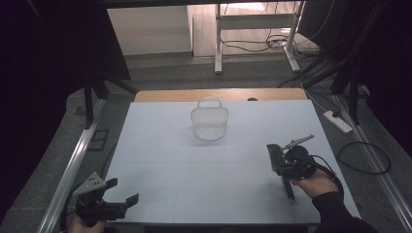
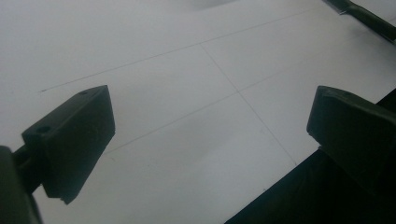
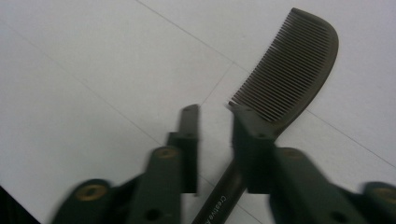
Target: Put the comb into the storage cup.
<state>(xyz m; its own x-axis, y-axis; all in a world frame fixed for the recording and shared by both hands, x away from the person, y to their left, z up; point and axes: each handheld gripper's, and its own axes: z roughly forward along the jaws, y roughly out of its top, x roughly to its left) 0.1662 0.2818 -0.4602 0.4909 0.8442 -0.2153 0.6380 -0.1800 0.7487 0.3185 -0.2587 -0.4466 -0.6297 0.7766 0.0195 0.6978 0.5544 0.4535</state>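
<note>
The dark comb (image 3: 299, 65) lies on the white table (image 1: 160, 170) at the lower right of the high view, its handle between the narrowed jaws of the right gripper (image 3: 215, 114); whether they pinch it I cannot tell. The left gripper (image 1: 124, 191), lower left, stands open over bare table, and a white basket (image 1: 209, 121) sits at upper centre.

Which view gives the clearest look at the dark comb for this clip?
The right gripper view: the comb sits close up, teeth and handle lettering visible, handle running down between the jaws. The high view shows the comb small and dark by the right gripper. The left gripper view catches a dark sliver, probably its handle.
</note>
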